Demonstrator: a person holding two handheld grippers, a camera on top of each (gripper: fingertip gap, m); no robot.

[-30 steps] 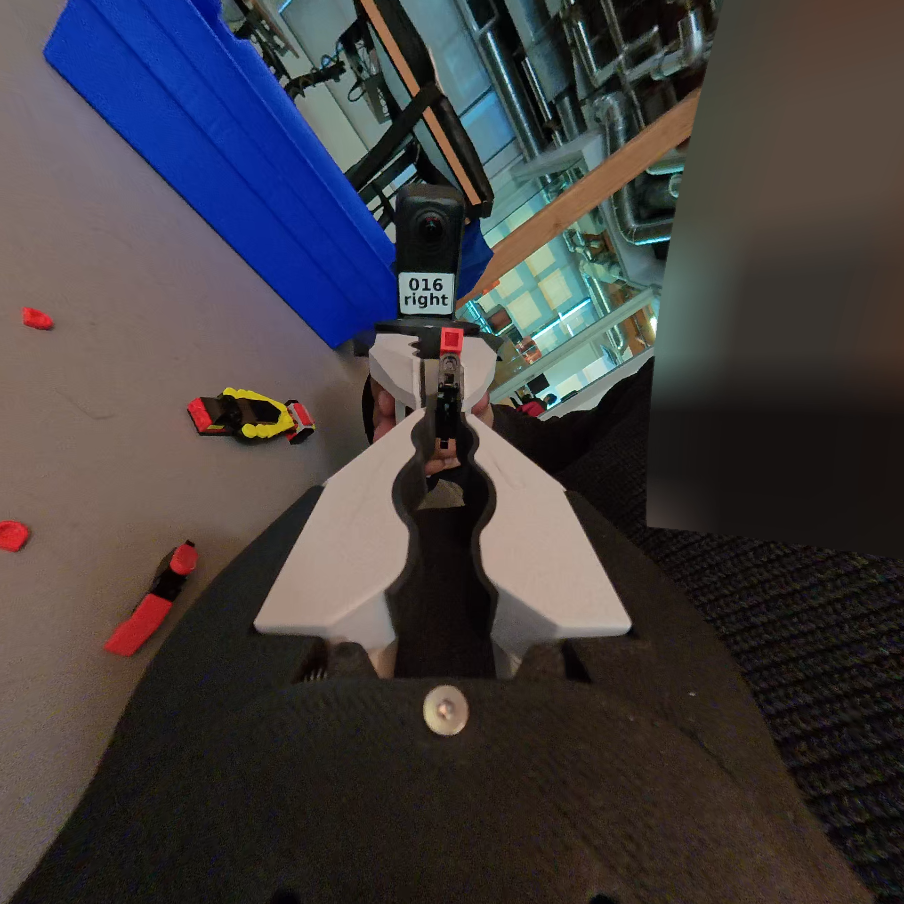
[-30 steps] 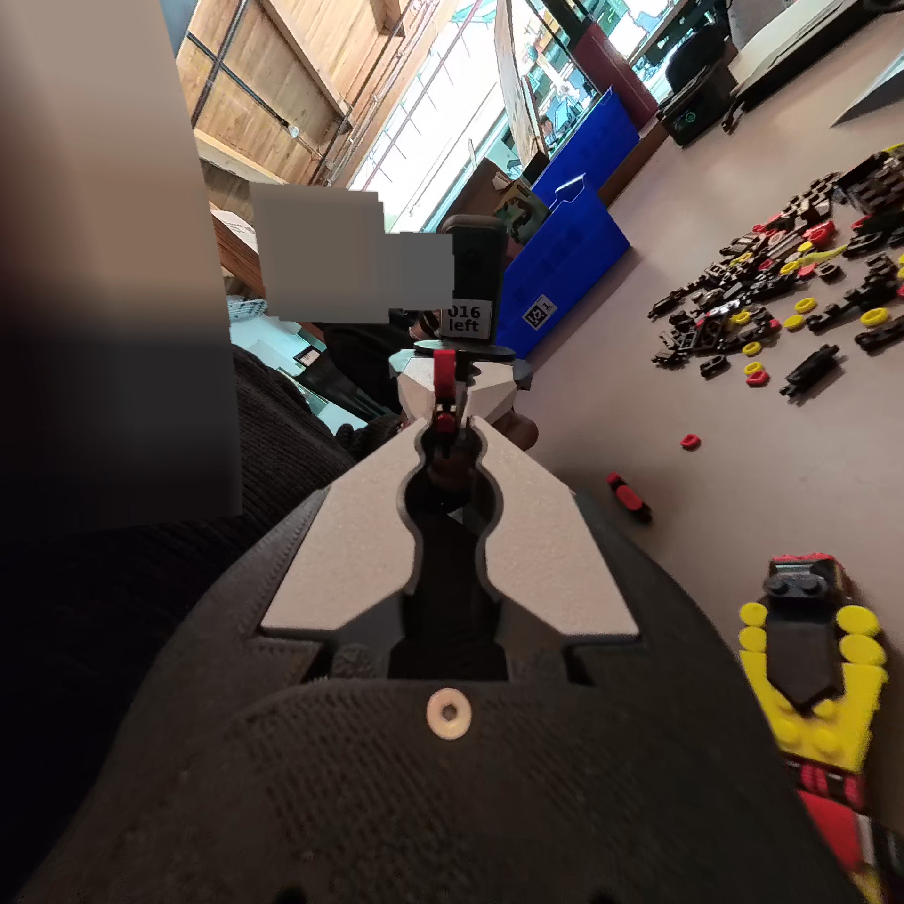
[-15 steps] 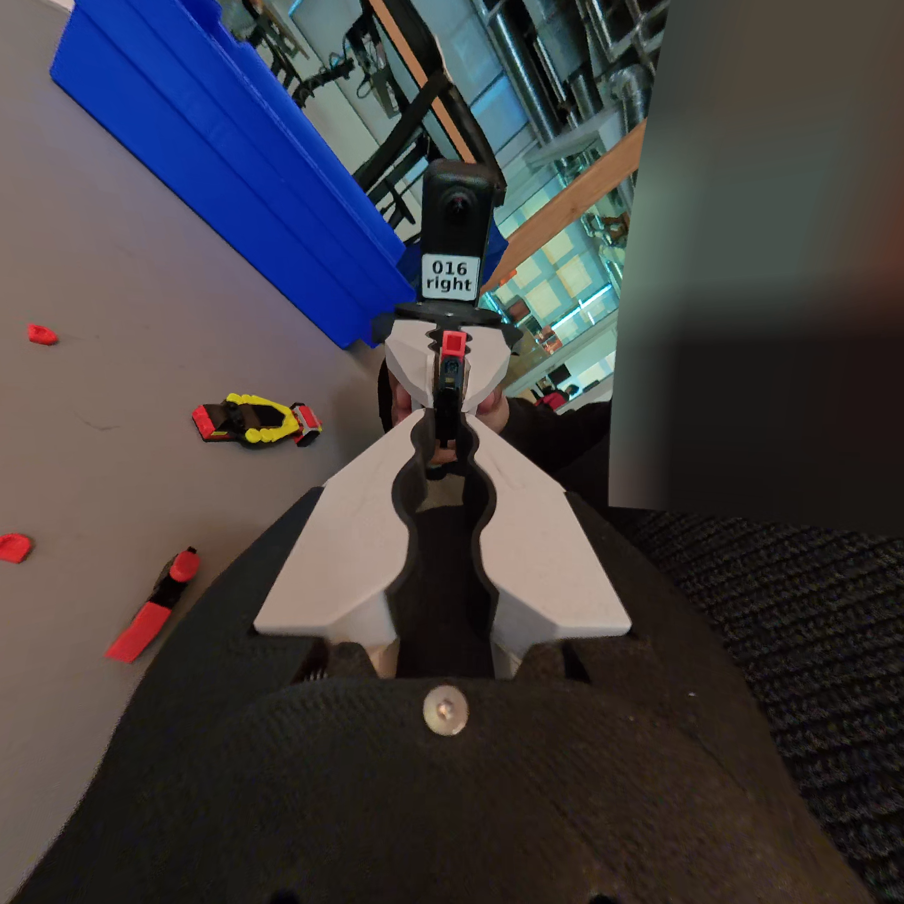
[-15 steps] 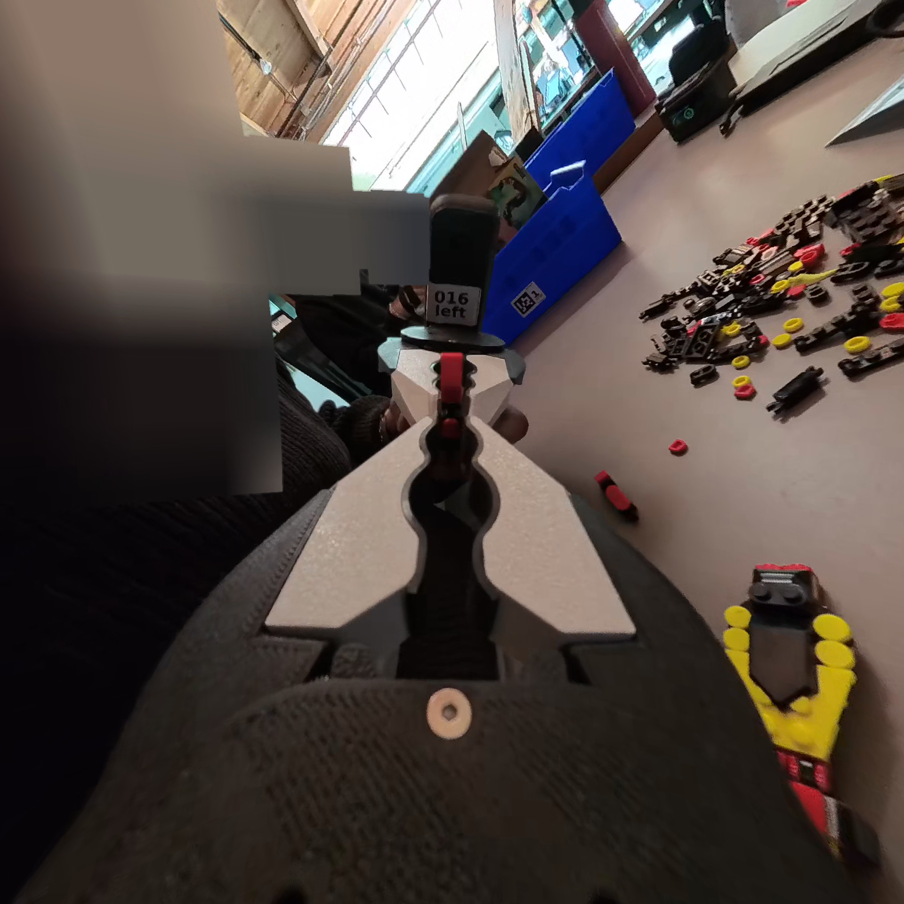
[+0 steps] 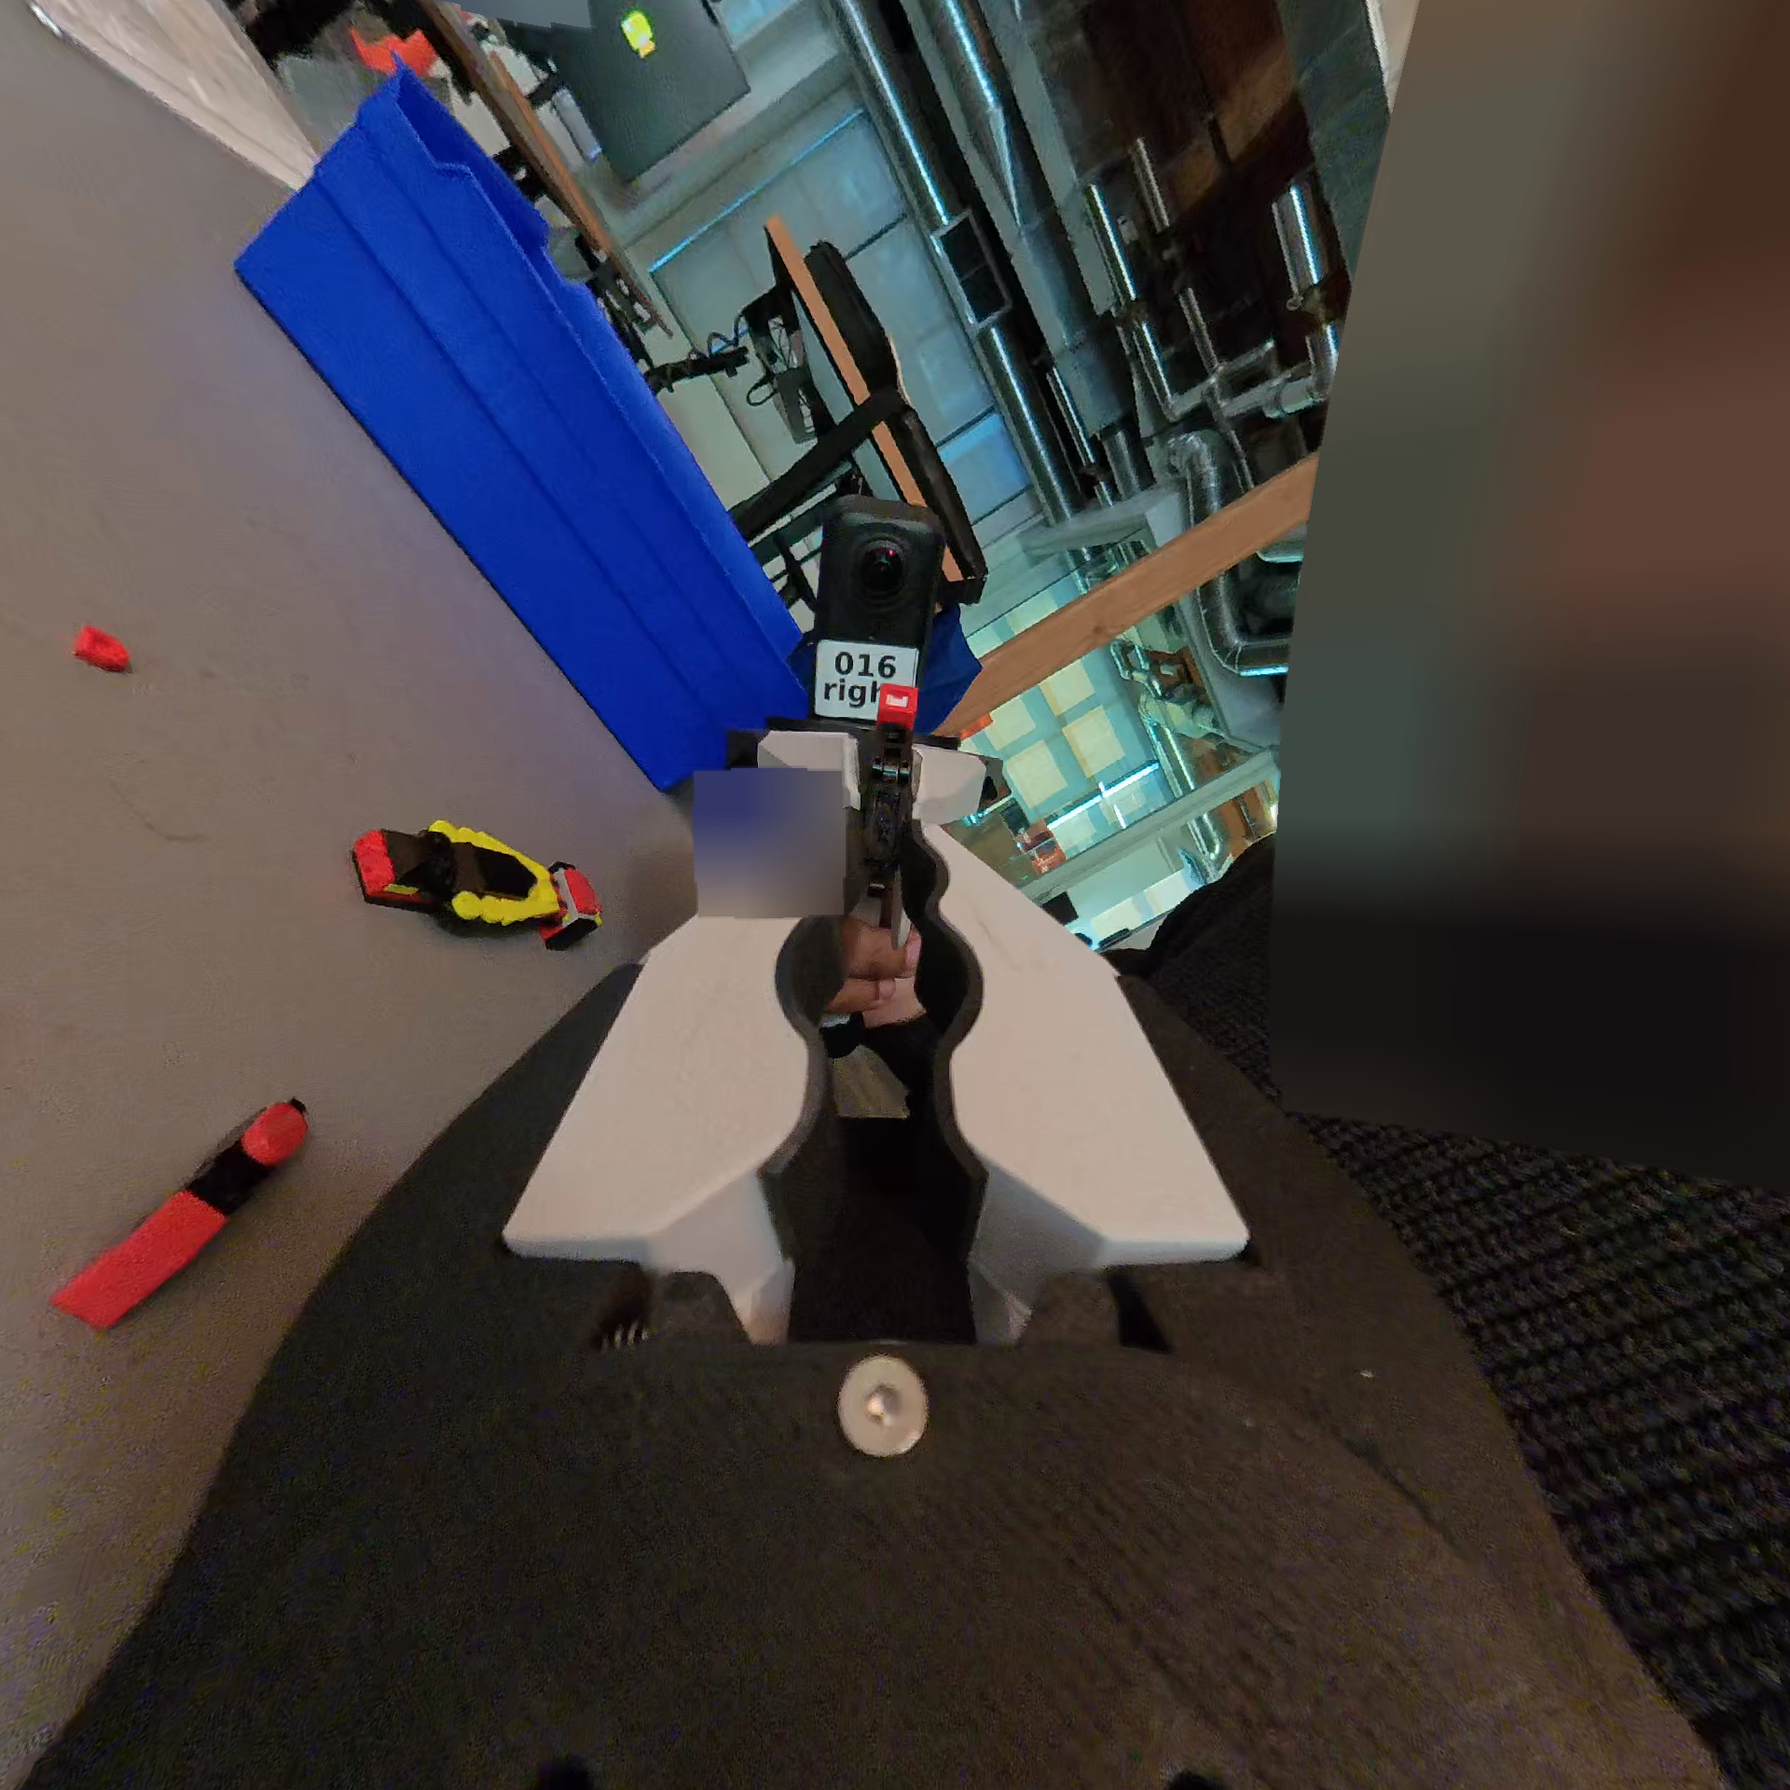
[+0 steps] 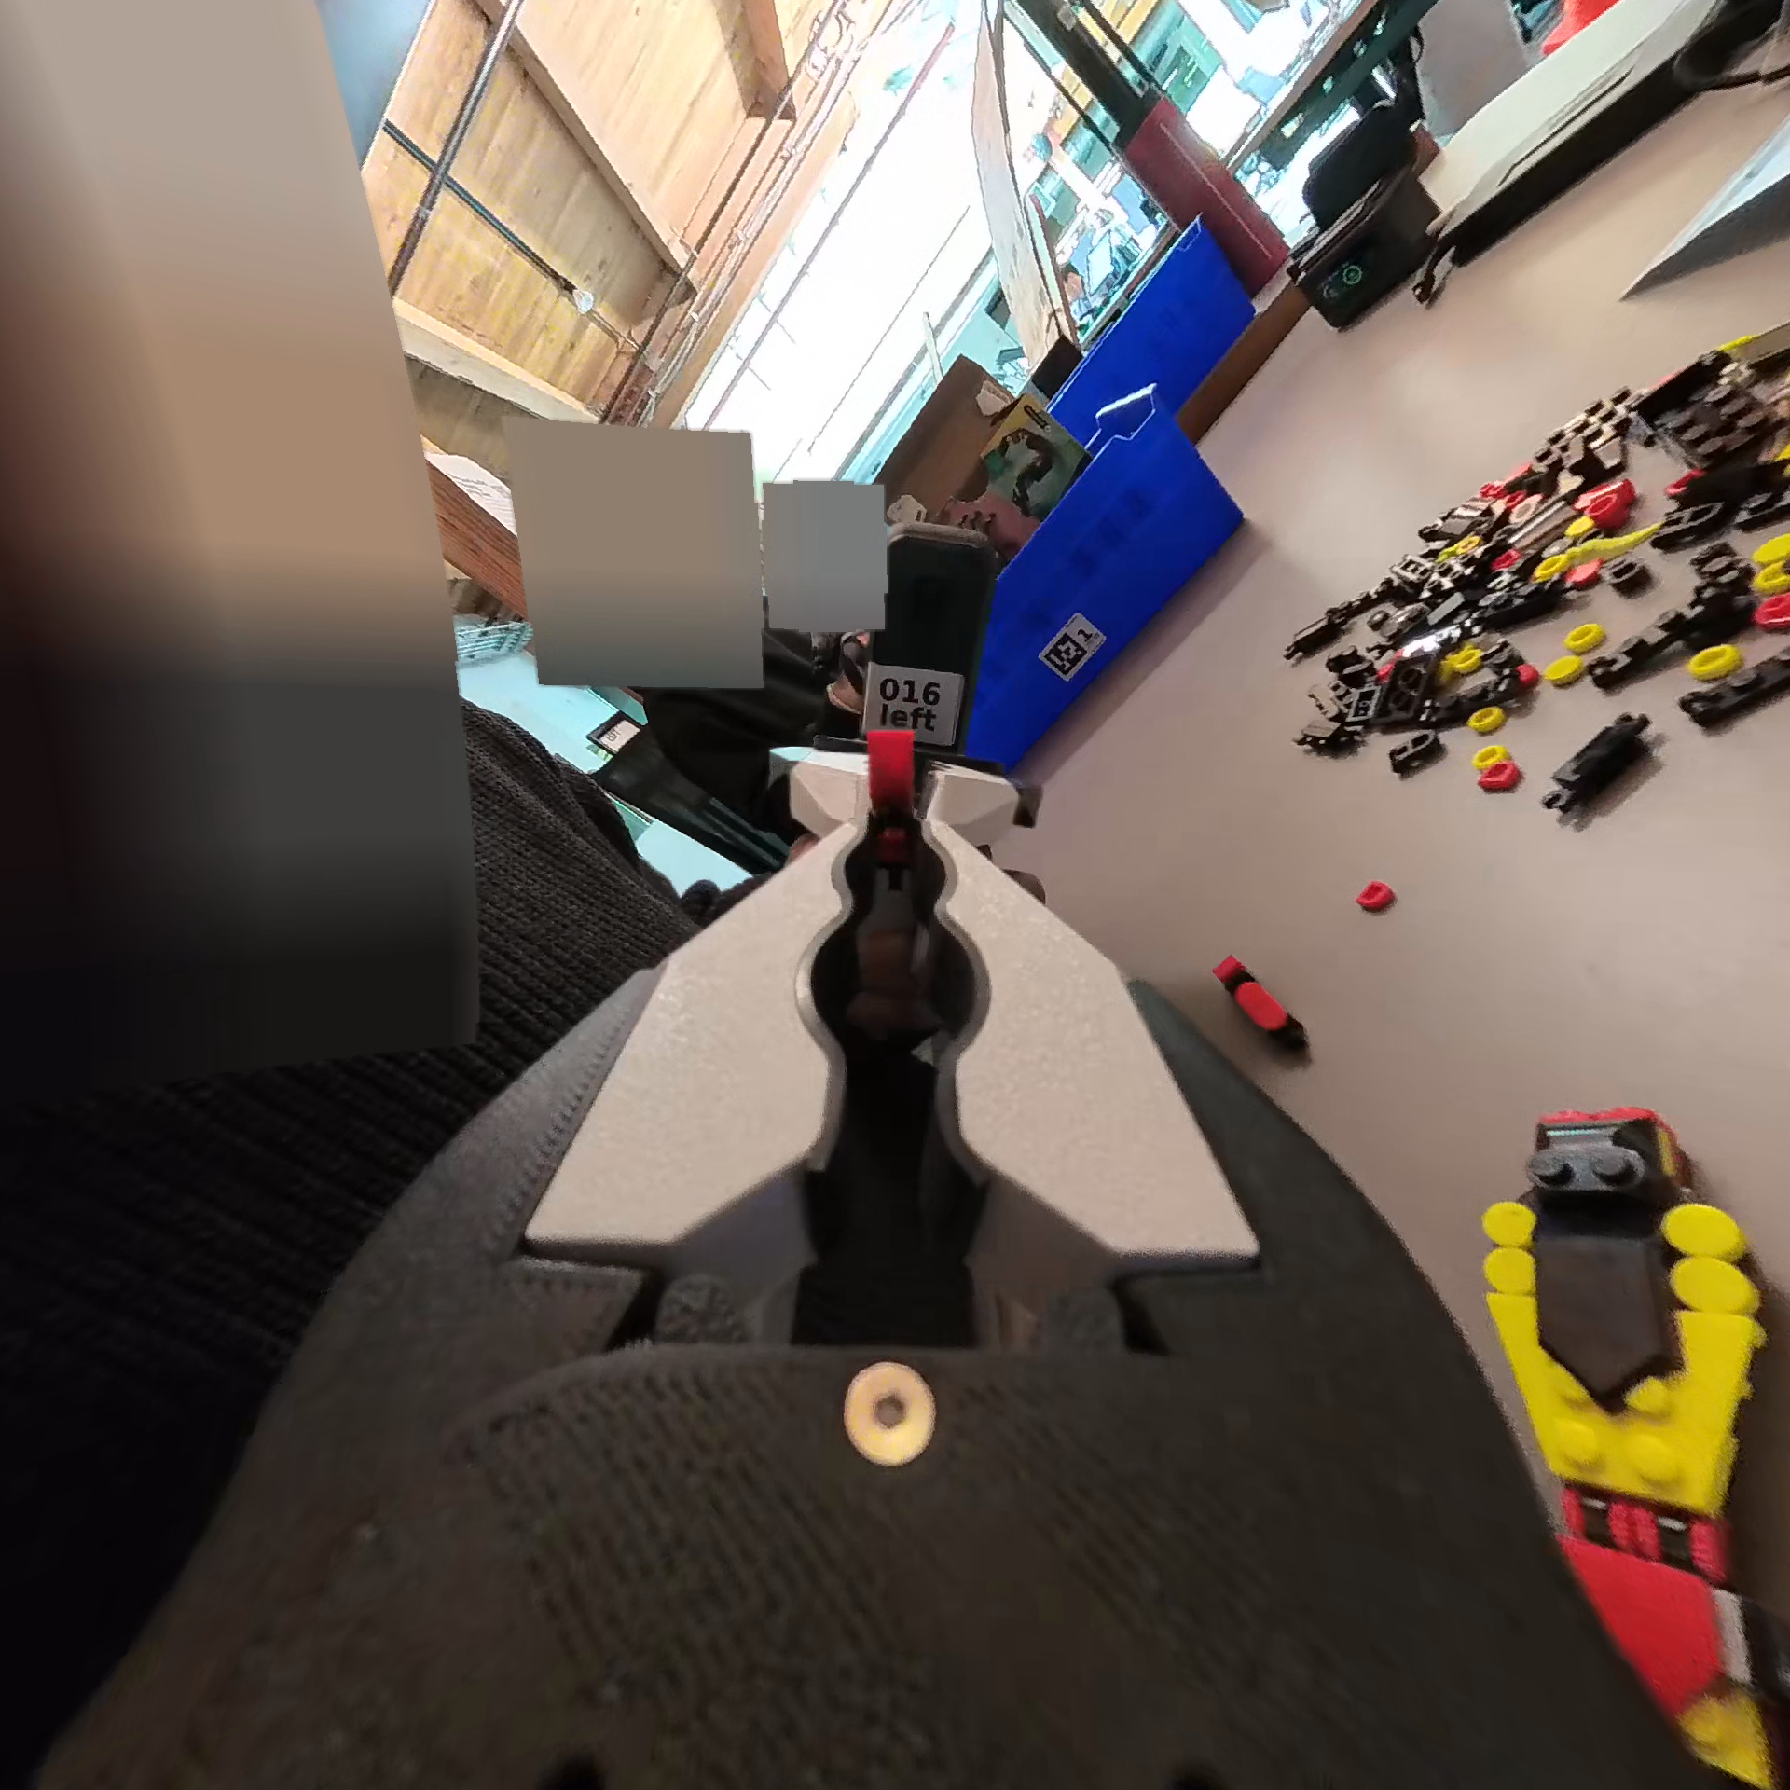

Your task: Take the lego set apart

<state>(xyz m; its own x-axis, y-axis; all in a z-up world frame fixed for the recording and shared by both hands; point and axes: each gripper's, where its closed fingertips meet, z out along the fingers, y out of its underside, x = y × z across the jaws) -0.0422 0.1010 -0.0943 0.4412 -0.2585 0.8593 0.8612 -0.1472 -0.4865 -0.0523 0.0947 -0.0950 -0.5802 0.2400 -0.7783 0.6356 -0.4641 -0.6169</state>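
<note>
Both tools are up off the bench, tip to tip, each clamped on one end of the same skinny black-and-red lego piece [image 5: 886, 804]. The left tool [image 5: 889, 877] has the black end, the right tool [image 6: 893, 838] the red end.

The rest of the set is lying around: a yellow-and-black chunk [image 5: 475, 877] out at 9 o'clock in the left view, a loose pile of parts [image 6: 1569, 620] at 2 o'clock in the right view.

Risk, as I see it: the grip is tiny, so a crooked pull could make the piece pop free and fly off the bench.
</note>
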